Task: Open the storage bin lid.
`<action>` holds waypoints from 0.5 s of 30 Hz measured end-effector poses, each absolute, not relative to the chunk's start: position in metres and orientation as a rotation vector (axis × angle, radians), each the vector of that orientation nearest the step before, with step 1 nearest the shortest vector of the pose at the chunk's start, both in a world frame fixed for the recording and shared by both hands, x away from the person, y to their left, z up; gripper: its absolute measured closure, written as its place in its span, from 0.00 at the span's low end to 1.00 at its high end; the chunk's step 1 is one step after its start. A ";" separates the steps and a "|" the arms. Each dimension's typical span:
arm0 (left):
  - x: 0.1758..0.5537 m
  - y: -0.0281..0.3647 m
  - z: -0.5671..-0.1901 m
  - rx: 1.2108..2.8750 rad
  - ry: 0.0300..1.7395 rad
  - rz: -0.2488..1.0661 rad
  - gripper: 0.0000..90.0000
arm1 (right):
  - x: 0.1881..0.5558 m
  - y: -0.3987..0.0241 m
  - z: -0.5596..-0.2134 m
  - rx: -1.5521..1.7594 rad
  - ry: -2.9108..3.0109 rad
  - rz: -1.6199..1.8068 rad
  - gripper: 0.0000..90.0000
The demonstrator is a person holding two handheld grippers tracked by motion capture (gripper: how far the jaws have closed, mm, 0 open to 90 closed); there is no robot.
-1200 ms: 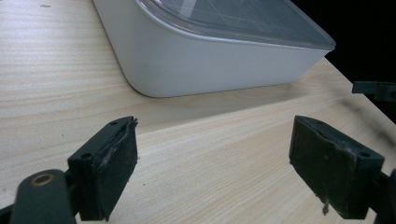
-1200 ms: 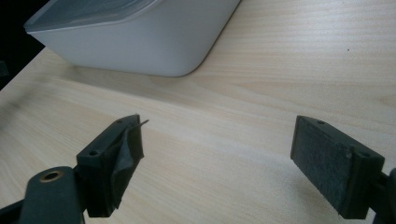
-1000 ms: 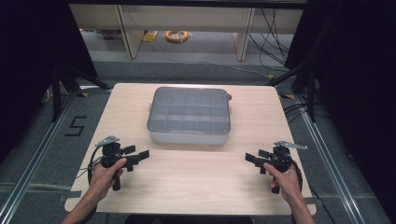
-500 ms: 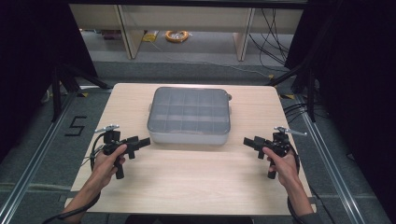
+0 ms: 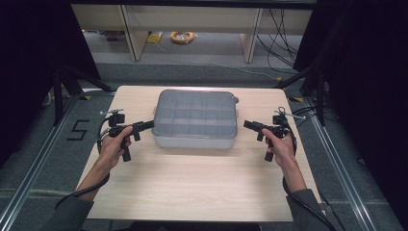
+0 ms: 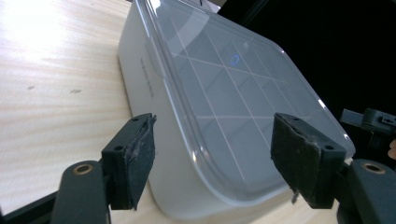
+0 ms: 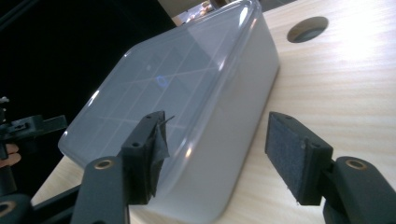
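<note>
Both grippers gape wide, empty: left gripper [image 5: 149, 124] at the box's [image 5: 197, 118] nine o'clock, right gripper [image 5: 248, 125] at three. Level them, then pinch the lid [image 6: 224, 93] rim evenly.

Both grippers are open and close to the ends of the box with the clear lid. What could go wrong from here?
1. The clear lid has a thin, smooth, rounded rim; pads may slip off it.
2. If only the left gripper or the right gripper lifts, the divided box could tilt.
3. The pad foam looks frayed, so grip may be weak.
</note>
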State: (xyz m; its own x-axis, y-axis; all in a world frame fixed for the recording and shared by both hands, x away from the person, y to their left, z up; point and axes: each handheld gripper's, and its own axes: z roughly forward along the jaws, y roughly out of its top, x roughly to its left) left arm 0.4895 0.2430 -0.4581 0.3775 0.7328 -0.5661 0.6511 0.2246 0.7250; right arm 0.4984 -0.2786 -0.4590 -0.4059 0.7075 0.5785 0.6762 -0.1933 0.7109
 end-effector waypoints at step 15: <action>0.528 0.232 -0.462 1.488 1.386 0.092 0.42 | 0.533 -0.249 -0.458 1.813 1.993 1.663 0.50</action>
